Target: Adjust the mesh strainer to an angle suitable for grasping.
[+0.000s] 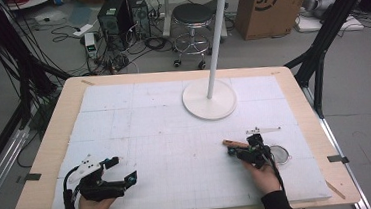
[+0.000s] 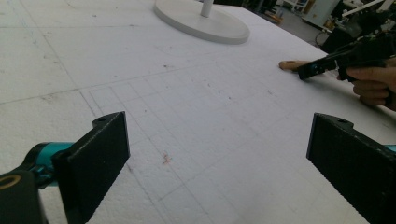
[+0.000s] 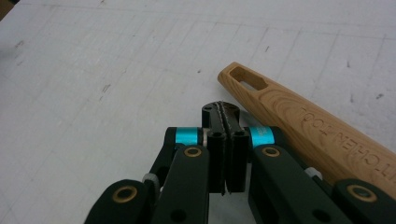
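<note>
Left gripper (image 2: pixel 219 154): jaws spread wide, nothing between them, above the white gridded mat (image 2: pixel 196 107); round white stand base (image 2: pixel 201 21) at top centre; right gripper (image 2: pixel 345 58), hand-held, at far right beside a wooden handle tip (image 2: pixel 289 65).

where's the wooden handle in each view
High view: wooden handle lies right of centre on the white mat, poking left from the right gripper.
Left gripper view: its tip shows at the upper right, ahead of the far gripper.
Right gripper view: it runs diagonally from centre to the lower right, beside the shut jaws.
Shared landmark: the white round stand base in the first two.
</note>
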Motion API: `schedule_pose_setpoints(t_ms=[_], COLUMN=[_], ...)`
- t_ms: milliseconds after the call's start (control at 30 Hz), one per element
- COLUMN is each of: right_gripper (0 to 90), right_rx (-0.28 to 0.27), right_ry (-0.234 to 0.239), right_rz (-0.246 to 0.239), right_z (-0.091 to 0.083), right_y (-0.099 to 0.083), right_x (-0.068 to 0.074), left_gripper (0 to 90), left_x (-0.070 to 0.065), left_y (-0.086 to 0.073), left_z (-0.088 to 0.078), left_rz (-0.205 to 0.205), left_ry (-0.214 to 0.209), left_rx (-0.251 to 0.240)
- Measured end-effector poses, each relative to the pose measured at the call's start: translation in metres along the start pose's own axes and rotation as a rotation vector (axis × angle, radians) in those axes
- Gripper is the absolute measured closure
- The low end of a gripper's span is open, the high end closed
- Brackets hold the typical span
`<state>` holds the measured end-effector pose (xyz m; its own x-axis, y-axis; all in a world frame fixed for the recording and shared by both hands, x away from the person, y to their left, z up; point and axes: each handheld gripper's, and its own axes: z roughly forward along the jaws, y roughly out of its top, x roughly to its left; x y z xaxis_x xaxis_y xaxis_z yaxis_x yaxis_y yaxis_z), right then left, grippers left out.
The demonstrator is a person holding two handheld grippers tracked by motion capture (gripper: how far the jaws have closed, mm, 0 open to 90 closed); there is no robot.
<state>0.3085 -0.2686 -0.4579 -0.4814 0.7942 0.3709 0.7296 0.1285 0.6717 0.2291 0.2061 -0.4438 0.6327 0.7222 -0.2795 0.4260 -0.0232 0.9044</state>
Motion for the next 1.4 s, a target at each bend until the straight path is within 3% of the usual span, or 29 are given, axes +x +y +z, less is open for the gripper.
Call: schedule_pose_setpoints(t_ms=[467,1400], right_gripper=[89.5,89.6], right_rx=[-0.021,-0.05], right_ry=[-0.02,-0.08], right_rz=[0.061,0.1], right_z=[0.007,0.01], right_y=[0.013,0.019], right_x=[-0.013,-0.018], left_gripper=[6.9,7.1], left_x=[0.0,0.003], left_y=[-0.001,0.0], left_z=[0.0,-0.005], left_rz=[0.003,-0.008], left_ry=[0.008,0.018], left_rx=[-0.007,-0.028])
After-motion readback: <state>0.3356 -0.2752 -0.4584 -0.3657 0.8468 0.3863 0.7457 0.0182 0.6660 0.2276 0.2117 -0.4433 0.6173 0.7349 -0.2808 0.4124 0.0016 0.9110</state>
